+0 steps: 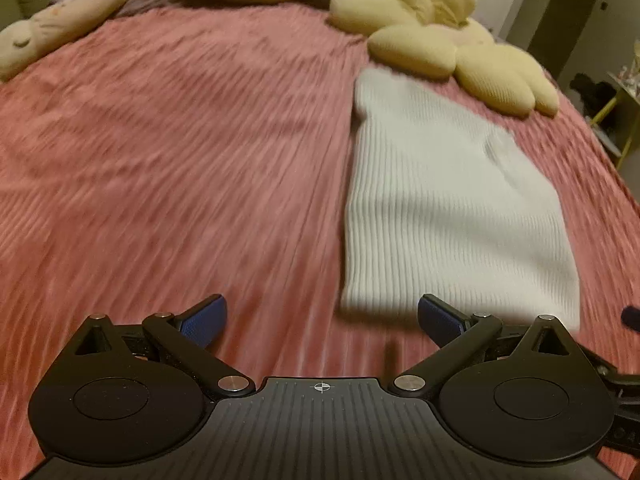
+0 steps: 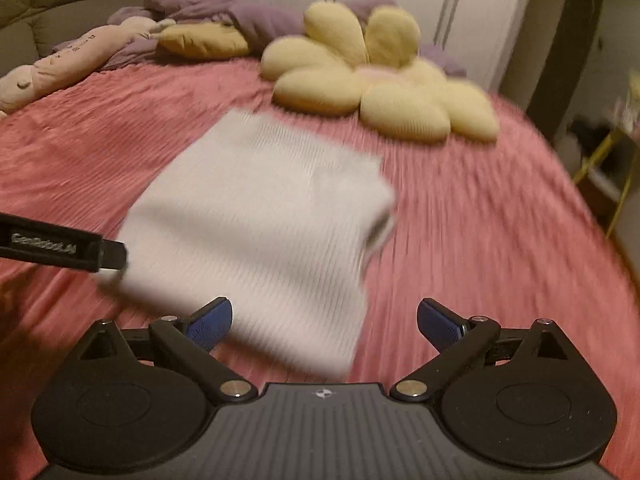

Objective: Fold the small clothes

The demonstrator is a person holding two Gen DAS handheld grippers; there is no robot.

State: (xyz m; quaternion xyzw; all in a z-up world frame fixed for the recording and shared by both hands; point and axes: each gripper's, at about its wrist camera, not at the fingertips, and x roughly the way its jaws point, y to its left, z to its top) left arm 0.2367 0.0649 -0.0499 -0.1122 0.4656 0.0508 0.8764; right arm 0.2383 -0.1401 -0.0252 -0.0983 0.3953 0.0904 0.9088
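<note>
A white ribbed knit garment (image 1: 448, 208) lies folded flat on the pink bedspread (image 1: 180, 168), right of centre in the left wrist view. My left gripper (image 1: 322, 322) is open above the spread, its right pad near the garment's near edge, and holds nothing. In the right wrist view the same garment (image 2: 260, 232) lies ahead and to the left. My right gripper (image 2: 324, 326) stands wide open over its near edge, with no cloth pinched. A finger of the left gripper (image 2: 64, 246) reaches in from the left beside the garment.
A yellow flower-shaped cushion (image 2: 376, 88) lies just beyond the garment. A long pale plush toy (image 2: 68, 64), a yellow pillow (image 2: 204, 40) and a purple blanket (image 2: 240, 12) lie at the far side. A small table (image 2: 612, 168) stands off the bed's right edge.
</note>
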